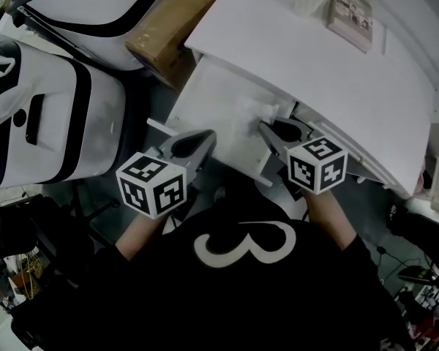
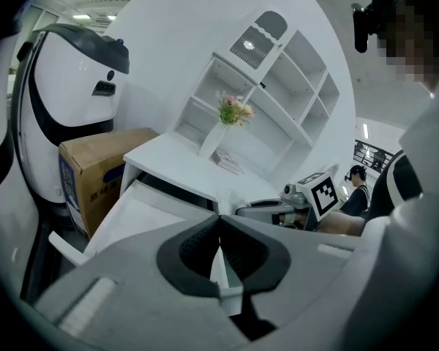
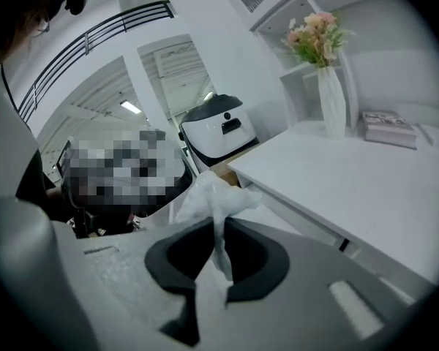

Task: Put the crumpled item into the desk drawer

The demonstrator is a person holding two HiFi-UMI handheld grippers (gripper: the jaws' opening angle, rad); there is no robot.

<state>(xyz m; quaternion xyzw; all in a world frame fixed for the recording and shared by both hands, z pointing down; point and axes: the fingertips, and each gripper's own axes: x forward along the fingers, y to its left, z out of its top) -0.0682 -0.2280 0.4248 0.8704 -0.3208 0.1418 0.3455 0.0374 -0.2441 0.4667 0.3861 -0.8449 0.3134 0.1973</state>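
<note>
**Observer:** Status of your tools?

**Me:** Right tool (image 3: 221,227) is clamped on the crumpled item (image 3: 208,194), a white wad of tissue or thin paper. Only a narrow twisted tail sits between the pads; the bulk puffs out past the tips. Left tool (image 2: 219,224) is closed with nothing in it, parked low at the near side of the open drawer (image 1: 205,93).

**Observer:** Where's the wad against the drawer?

**Me:** From the head view it appears to hang over the drawer's right part, close under the front edge of the desk (image 1: 314,64).

**Observer:** Risks from here?

**Me:** The grip is thin, so the tail could slide out early. The wad is light: on release it may cling to a pad, or drift onto the drawer's side wall or over it to the floor. Being so near the desk edge, it could also snag there.

**Observer:** Anything you can't make out?

**Me:** How high the wad hangs above the drawer bottom. My own tools cover the drawer's near edge, and the desk hides its back part. I can't tell whether anything lies in there.
</note>
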